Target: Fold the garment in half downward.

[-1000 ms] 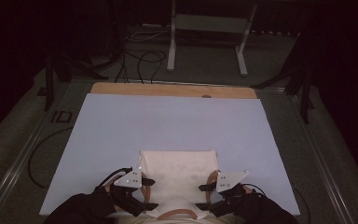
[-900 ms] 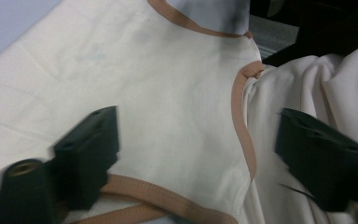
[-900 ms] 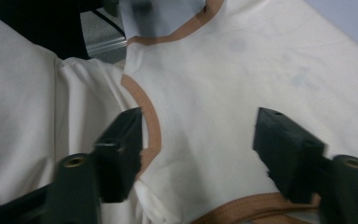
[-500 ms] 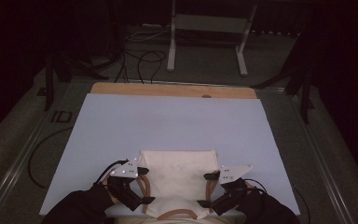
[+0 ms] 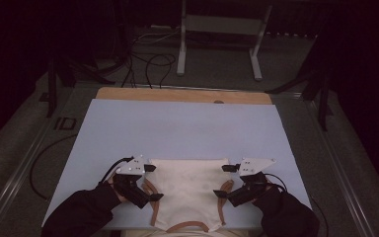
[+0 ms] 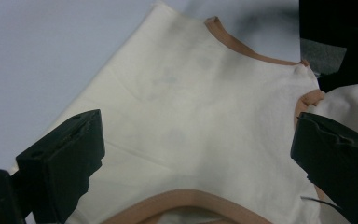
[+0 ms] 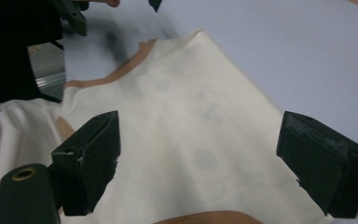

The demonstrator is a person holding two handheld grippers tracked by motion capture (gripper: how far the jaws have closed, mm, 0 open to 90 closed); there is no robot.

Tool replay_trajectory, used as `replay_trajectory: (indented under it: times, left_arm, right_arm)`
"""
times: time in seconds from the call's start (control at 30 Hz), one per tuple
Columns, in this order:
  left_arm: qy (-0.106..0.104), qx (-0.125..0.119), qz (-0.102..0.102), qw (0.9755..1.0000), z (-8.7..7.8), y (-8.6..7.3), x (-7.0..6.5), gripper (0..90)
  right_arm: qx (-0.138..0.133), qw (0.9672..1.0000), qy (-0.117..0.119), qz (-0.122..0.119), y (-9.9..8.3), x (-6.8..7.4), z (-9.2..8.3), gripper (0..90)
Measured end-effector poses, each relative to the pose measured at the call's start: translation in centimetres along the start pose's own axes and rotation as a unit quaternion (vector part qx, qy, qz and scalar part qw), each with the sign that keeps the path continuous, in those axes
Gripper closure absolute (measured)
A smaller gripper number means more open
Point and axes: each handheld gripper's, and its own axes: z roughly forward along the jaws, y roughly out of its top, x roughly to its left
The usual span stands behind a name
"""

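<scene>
One cream garment (image 5: 190,190) with tan-brown trim is lying flat at the near edge of the pale surface (image 5: 177,128), between two grippers — the left gripper (image 5: 150,181) and the right gripper (image 5: 223,180). Both sets of jaws, having just been opening, are standing wide and released, cloth lying beneath them ungripped. Beyond the jaws, bare surface is stretching away.

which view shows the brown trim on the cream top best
The left gripper view: the brown trim on the cream top curves large and sharp along armhole and neckline. The right gripper view gives a blurrier strip; the high view shows thin, distant bands.
</scene>
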Motion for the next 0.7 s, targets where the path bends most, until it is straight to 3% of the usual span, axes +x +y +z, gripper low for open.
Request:
replay_trajectory:
  times: [0.47, 0.7]
  left_arm:
    - [0.021, -0.002, -0.003, 0.9998, -0.3, 1.2, 2.3, 4.2]
    - [0.025, 0.011, -0.021, 0.9994, 0.3, 0.9, 4.2, 4.6]
  right_arm:
    - [0.006, 0.9997, -0.021, 0.009, 1.0, -2.8, 0.3, 12.7]
    - [0.015, 0.9994, -0.026, 0.016, 0.7, -4.6, 0.8, 12.5]
